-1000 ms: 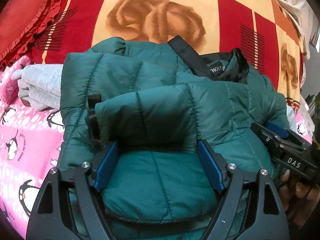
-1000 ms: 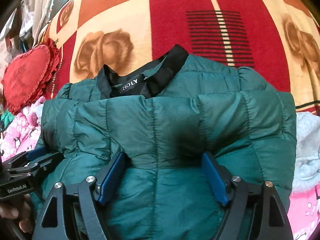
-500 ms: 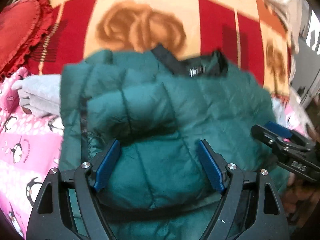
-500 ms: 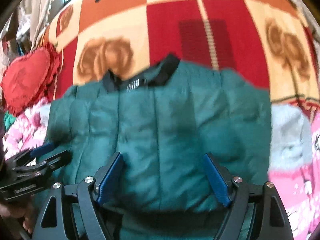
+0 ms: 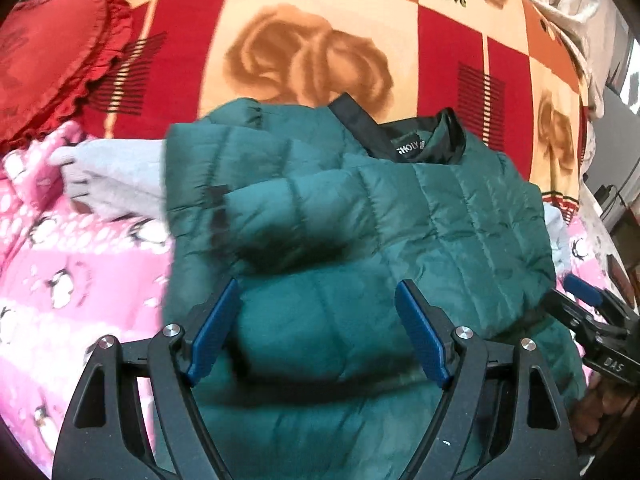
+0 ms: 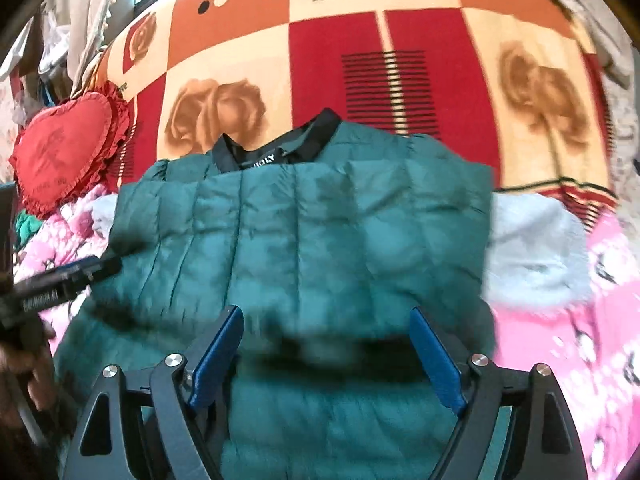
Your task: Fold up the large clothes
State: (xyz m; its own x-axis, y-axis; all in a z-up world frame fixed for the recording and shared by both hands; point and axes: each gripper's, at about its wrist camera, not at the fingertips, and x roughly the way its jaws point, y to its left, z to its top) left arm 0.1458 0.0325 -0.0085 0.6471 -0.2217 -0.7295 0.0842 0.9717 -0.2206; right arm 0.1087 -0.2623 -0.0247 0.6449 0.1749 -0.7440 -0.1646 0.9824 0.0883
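Both your left gripper (image 5: pixel 318 330) and right gripper (image 6: pixel 326 354) stand wide open, holding nothing. The green jacket (image 6: pixel 304 240) lies just ahead of and beneath both sets of jaws, collar at the far end. Its length runs away from you, and neither hand looks clearly nearer.

1. A plush blanket (image 6: pixel 440 40) in red, orange and cream squares covers the far part of the bed, printed with brown roses, black striped blocks and the word "love".
2. A pink fleece sheet with penguin figures (image 5: pixel 80 280) covers the near part of the bed.
3. A red heart-shaped cushion with a ruffled edge (image 6: pixel 64 152) lies at the bed's far left corner.
4. Folded pale grey fleece (image 6: pixel 532 248) lies on the bed where the two covers meet.
5. Pale cloth (image 6: pixel 80 28) hangs beyond the far left edge, lit by bright daylight.
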